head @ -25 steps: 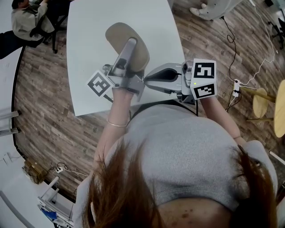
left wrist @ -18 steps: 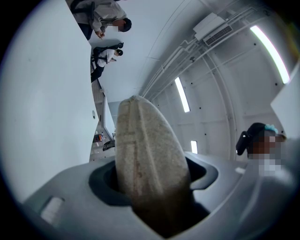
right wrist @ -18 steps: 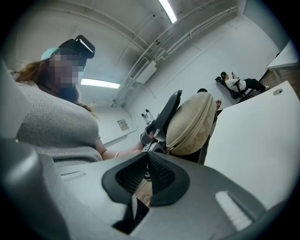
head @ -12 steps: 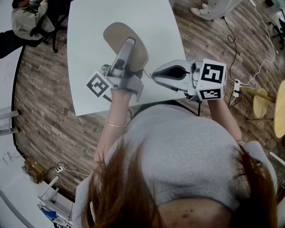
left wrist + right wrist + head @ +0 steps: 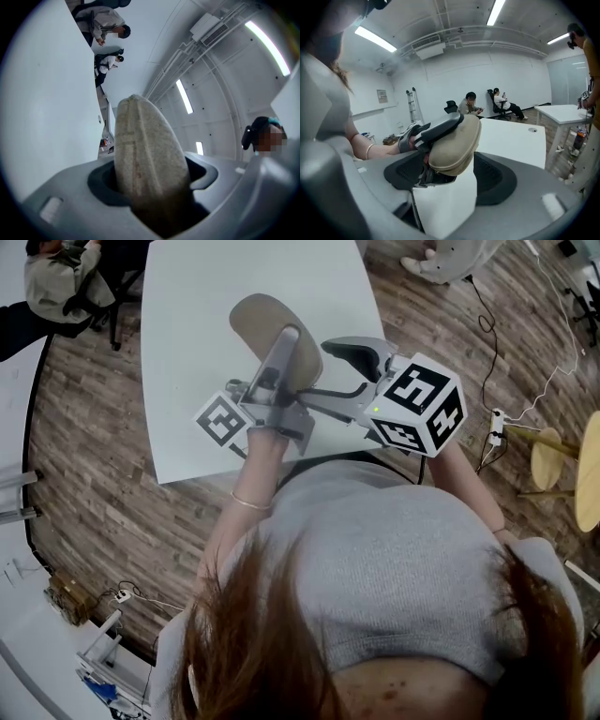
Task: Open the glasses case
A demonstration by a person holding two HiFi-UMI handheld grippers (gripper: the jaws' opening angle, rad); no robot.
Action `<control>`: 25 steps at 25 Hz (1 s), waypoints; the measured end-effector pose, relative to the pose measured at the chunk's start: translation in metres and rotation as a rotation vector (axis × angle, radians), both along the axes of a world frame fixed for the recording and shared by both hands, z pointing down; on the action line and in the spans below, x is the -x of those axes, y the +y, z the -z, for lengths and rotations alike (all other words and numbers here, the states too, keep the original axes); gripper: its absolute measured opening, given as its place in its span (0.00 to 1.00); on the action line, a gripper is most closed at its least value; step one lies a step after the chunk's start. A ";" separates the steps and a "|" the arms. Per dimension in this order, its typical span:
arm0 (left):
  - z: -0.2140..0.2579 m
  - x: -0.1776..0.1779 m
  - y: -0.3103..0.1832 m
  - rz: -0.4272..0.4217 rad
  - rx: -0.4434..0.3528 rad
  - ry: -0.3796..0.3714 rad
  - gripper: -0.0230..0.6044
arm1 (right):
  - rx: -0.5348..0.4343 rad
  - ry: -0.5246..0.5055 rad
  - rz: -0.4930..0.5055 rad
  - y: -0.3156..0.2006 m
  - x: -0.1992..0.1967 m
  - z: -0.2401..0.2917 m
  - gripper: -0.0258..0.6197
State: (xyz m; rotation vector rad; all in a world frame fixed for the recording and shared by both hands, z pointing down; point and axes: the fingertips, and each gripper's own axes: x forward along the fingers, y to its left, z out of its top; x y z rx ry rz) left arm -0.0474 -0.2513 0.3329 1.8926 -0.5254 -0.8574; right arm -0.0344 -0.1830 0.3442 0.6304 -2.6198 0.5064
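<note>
A tan, oval glasses case [image 5: 267, 334] is held off the white table [image 5: 197, 296], and its seam looks closed. My left gripper [image 5: 286, 362] is shut on its near end, one grey finger lying along the top. In the left gripper view the case [image 5: 147, 159] fills the gap between the jaws of my left gripper [image 5: 150, 187]. My right gripper [image 5: 333, 371] comes in from the right with its jaws opening and spread wide beside the case. In the right gripper view the case [image 5: 457, 138] sits ahead, in line with the gap of my right gripper [image 5: 452, 176], untouched by its pads.
The table's near edge [image 5: 216, 470] runs just in front of the person's body. People sit on chairs [image 5: 61, 282] past the table's far left corner. Wooden stools [image 5: 558, 456] and a power strip with cables [image 5: 497, 423] are on the floor at right.
My right gripper has swung round from the table's near edge to point at the case, and its jaws have gone from shut to wide apart. The left gripper and case shifted slightly right.
</note>
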 end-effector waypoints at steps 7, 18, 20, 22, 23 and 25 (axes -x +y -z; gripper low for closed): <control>-0.016 -0.010 0.002 -0.009 0.033 -0.075 0.54 | 0.004 0.048 -0.053 -0.014 0.011 -0.012 0.64; -0.028 -0.011 0.001 -0.023 0.019 -0.173 0.55 | 0.066 0.101 -0.010 -0.017 0.015 -0.035 0.61; -0.036 -0.013 -0.001 -0.047 0.011 -0.252 0.58 | 0.078 0.101 -0.025 -0.019 0.013 -0.046 0.59; -0.046 -0.010 -0.005 -0.035 0.025 -0.334 0.62 | 0.072 0.123 -0.046 -0.020 0.011 -0.062 0.58; -0.053 -0.006 -0.007 -0.017 0.038 -0.369 0.63 | 0.073 0.132 -0.052 -0.020 0.010 -0.070 0.58; -0.066 0.003 -0.010 0.011 0.072 -0.413 0.64 | 0.103 0.132 -0.053 -0.019 0.010 -0.082 0.58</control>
